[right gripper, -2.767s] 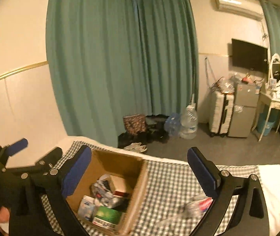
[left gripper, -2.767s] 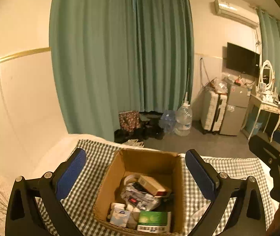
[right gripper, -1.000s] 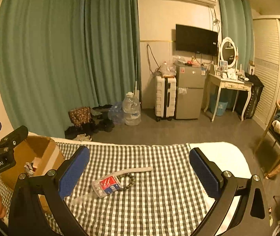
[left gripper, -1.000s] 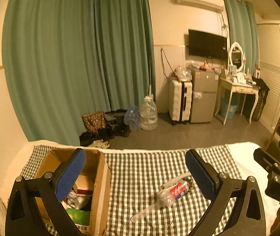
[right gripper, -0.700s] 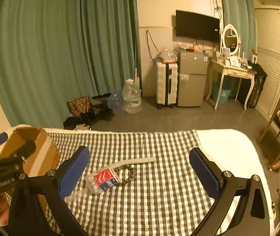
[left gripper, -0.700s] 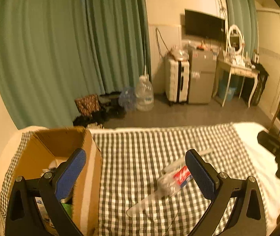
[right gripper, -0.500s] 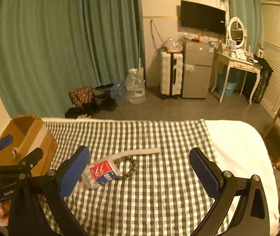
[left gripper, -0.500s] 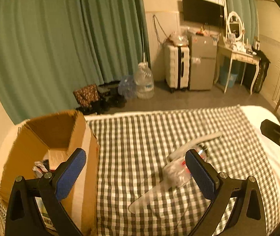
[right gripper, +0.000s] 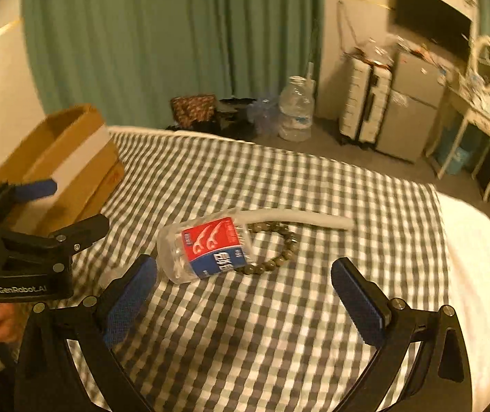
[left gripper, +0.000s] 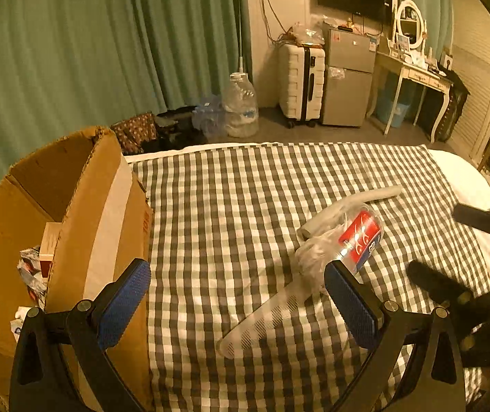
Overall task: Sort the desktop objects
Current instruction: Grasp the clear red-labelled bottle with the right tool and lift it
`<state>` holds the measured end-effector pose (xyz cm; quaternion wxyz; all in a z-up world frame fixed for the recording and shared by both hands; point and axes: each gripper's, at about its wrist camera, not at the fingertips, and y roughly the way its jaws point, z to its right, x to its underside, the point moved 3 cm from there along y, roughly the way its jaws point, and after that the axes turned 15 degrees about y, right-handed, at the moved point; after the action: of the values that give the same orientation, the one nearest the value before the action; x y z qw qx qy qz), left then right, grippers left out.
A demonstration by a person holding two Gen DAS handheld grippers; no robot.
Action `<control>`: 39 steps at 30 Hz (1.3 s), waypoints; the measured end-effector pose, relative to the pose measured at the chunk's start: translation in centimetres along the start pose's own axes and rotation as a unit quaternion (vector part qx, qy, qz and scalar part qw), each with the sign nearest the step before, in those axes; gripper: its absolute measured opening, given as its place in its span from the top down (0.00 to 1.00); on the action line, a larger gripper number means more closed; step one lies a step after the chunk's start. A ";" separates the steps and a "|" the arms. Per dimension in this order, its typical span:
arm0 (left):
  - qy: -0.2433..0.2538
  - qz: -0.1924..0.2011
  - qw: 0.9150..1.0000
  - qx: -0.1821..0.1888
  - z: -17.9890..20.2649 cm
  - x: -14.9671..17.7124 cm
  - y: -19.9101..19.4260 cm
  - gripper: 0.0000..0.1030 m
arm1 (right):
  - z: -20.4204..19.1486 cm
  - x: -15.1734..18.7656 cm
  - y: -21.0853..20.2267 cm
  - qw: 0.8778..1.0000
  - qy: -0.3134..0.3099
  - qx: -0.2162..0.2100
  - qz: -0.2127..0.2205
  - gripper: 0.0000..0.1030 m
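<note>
After swinging away from box [left gripper: 59, 206], both tongs [left gripper: 236, 300] [right gripper: 241, 290] spread, empty; floss pack [right gripper: 207, 249], comb [left gripper: 265, 316], beads [right gripper: 276, 247] ahead, unsorted.

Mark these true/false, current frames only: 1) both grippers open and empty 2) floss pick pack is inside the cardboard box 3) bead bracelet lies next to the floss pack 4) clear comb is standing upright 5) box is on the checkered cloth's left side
1) True. The left gripper and the right gripper both have their jaws spread wide with nothing between them.
2) False. The floss pick pack lies on the checkered cloth, outside the cardboard box.
3) True. The bead bracelet lies against the pack's right end.
4) False. The clear comb lies flat on the cloth.
5) True. The box sits at the cloth's left edge in both views.
</note>
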<state>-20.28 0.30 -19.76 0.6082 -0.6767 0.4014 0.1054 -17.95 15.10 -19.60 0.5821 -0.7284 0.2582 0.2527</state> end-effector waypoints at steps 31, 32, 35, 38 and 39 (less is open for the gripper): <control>0.012 -0.065 0.996 0.067 2.1 3.3 7.9 0.00 | 3.5 -1.3 6.8 0.998 0.065 -0.001 0.015 0.10; 0.013 -0.071 0.995 0.073 2.5 3.6 8.3 0.00 | 3.7 -1.4 6.5 0.997 0.070 -0.001 0.018 0.10; 0.015 -0.084 0.992 0.090 3.3 4.4 9.4 0.00 | 3.8 -1.7 5.8 0.997 0.066 0.000 0.029 0.10; 0.022 -0.093 0.991 0.095 4.1 5.1 10.3 0.00 | 3.6 -2.1 4.9 0.997 0.058 0.000 0.042 0.10; 0.023 -0.088 0.992 0.093 4.2 5.2 10.4 0.00 | 3.6 -2.3 4.8 0.997 0.060 -0.003 0.043 0.10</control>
<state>-22.38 2.59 -31.67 0.6657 -0.6523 0.3623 -0.0019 -23.08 17.87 -22.21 0.5516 -0.7324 0.3230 0.2344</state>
